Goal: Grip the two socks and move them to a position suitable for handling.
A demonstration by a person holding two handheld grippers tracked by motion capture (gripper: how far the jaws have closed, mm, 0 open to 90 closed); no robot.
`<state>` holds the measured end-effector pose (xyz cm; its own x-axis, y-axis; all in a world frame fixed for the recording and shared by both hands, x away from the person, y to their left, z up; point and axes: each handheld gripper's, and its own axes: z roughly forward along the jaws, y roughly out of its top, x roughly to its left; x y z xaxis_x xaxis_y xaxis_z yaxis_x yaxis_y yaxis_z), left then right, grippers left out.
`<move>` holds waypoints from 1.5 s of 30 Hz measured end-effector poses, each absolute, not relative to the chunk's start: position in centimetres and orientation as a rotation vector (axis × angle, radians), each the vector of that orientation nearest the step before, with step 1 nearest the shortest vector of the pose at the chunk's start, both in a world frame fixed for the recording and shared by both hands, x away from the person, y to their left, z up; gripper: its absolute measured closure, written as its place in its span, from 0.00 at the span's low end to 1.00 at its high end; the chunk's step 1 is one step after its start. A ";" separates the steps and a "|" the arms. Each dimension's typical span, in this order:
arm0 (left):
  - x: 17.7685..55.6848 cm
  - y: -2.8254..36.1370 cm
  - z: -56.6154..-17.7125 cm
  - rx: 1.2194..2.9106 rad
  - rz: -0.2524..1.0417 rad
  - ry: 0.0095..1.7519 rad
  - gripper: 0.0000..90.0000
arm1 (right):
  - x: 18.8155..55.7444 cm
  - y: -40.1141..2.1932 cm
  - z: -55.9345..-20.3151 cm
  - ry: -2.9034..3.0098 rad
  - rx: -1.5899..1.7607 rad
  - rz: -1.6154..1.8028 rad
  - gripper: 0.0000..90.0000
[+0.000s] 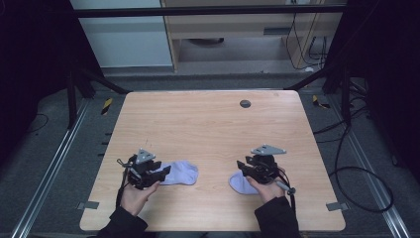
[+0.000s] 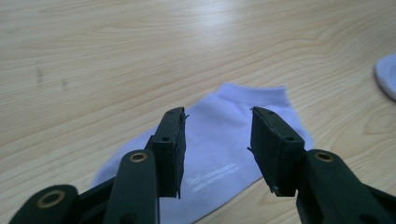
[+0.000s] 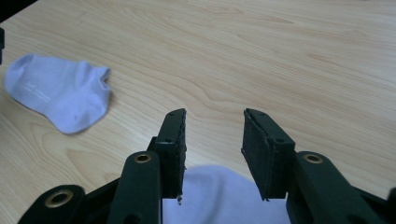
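Two socks (image 1: pixel 182 173) (right one (image 1: pixel 241 183) half-hidden)

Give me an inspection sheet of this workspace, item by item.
Surface: light wooden table, with a dark round plug near the far edge.
Job's things: two pale lilac socks lying flat and apart, the left sock in front of the left gripper and the right sock partly under the right gripper.
Clutter: nothing seen.
Grippers: left gripper open above its sock; right gripper open, holding nothing.
Cables: one trails from each gripper; more lie on the floor at right.
Surroundings: dark frame, grey floor, cabinet behind.
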<state>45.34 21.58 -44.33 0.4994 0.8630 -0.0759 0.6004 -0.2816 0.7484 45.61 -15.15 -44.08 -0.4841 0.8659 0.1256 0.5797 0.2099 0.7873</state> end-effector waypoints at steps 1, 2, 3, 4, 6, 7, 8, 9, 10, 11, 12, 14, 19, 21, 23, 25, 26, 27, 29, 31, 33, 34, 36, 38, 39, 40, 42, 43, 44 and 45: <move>45.3 21.2 -44.3 2.005 0.446 1.191 0.60 | 45.6 -15.2 -44.1 2.148 1.351 1.160 0.66; 45.3 20.5 -44.3 2.013 0.440 1.176 0.60 | 45.5 -15.6 -44.1 2.145 1.359 1.161 0.66; 45.3 20.0 -44.2 2.018 0.436 1.170 0.60 | 45.2 -16.3 -44.1 2.138 1.370 1.154 0.66; 45.3 19.3 -44.2 2.027 0.432 1.156 0.60 | 45.1 -16.7 -44.2 2.136 1.368 1.149 0.66; 45.3 18.2 -44.2 2.041 0.423 1.137 0.60 | 44.7 -17.9 -44.4 2.127 1.385 1.137 0.67; 45.3 17.8 -44.3 2.046 0.421 1.131 0.59 | 44.5 -18.7 -44.5 2.123 1.385 1.119 0.67; 45.4 17.2 -44.3 2.054 0.419 1.123 0.59 | 44.5 -18.7 -44.5 2.123 1.385 1.119 0.67; 45.4 16.7 -44.3 2.060 0.413 1.115 0.59 | 44.3 -19.2 -44.5 2.119 1.391 1.114 0.67; 45.5 16.0 -44.3 2.069 0.410 1.103 0.59 | 44.1 -19.7 -44.6 2.115 1.393 1.104 0.67; 45.5 15.5 -44.3 2.076 0.408 1.096 0.59 | 44.0 -20.3 -44.7 2.111 1.393 1.094 0.67; 45.5 14.5 -44.3 2.090 0.403 1.079 0.59 | 43.7 -21.1 -44.8 2.104 1.408 1.078 0.67; 45.5 13.3 -44.3 2.100 0.398 1.061 0.59 | 43.5 -22.1 -45.0 2.094 1.428 1.065 0.68; 45.6 11.1 -44.4 2.120 0.378 1.033 0.59 | 43.0 -24.1 -45.6 2.074 1.458 1.027 0.69; 45.6 10.1 -44.5 2.136 0.379 1.015 0.59 | 42.9 -24.7 -45.9 2.071 1.471 1.011 0.70; 45.7 9.3 -44.6 2.154 0.371 0.997 0.59 | 42.9 -25.2 -46.2 2.073 1.479 0.994 0.70; 45.8 8.3 -44.8 2.164 0.360 0.984 0.59 | 42.9 -25.6 -46.5 2.076 1.496 0.985 0.71; 45.8 7.8 -44.9 2.171 0.361 0.978 0.59 | 43.0 -25.8 -46.6 2.077 1.493 0.982 0.71; 45.9 7.4 -45.0 2.179 0.356 0.973 0.59 | 43.0 -25.8 -46.7 2.081 1.499 0.977 0.72; 45.9 6.6 -45.4 2.187 0.348 0.971 0.59 | 43.1 -25.9 -46.9 2.095 1.499 0.968 0.72; 46.0 5.9 -45.8 2.202 0.346 0.963 0.59 | 43.2 -25.8 -47.2 2.113 1.498 0.955 0.72; 46.2 5.2 -46.3 2.217 0.342 0.961 0.59 | 43.3 -25.7 -47.5 2.125 1.492 0.940 0.73; 46.3 4.8 -46.5 2.220 0.335 0.963 0.60 | 43.3 -25.7 -47.8 2.140 1.501 0.930 0.73; 46.4 4.2 -46.9 2.232 0.322 0.962 0.60 | 43.4 -25.7 -48.0 2.150 1.488 0.921 0.73; 46.5 3.4 -47.6 2.245 0.306 0.959 0.61 | 43.5 -25.6 -48.3 2.174 1.489 0.904 0.74; 46.5 3.4 -47.6 2.245 0.306 0.959 0.62 | 43.5 -25.6 -48.3 2.174 1.489 0.904 0.74; 46.5 3.1 -47.8 2.254 0.300 0.953 0.62 | 43.5 -25.6 -48.4 2.175 1.491 0.903 0.74; 46.4 2.6 -48.2 2.265 0.300 0.947 0.65 | 43.6 -25.8 -48.6 2.180 1.490 0.887 0.75; 46.4 2.4 -48.3 2.274 0.295 0.945 0.65 | 43.6 -25.8 -48.6 2.180 1.490 0.887 0.75; 46.4 2.3 -48.4 2.279 0.294 0.944 0.67 | 43.7 -25.8 -48.8 2.189 1.486 0.876 0.76; 46.4 2.1 -48.5 2.288 0.295 0.945 0.67 | 43.7 -25.8 -48.8 2.189 1.486 0.876 0.76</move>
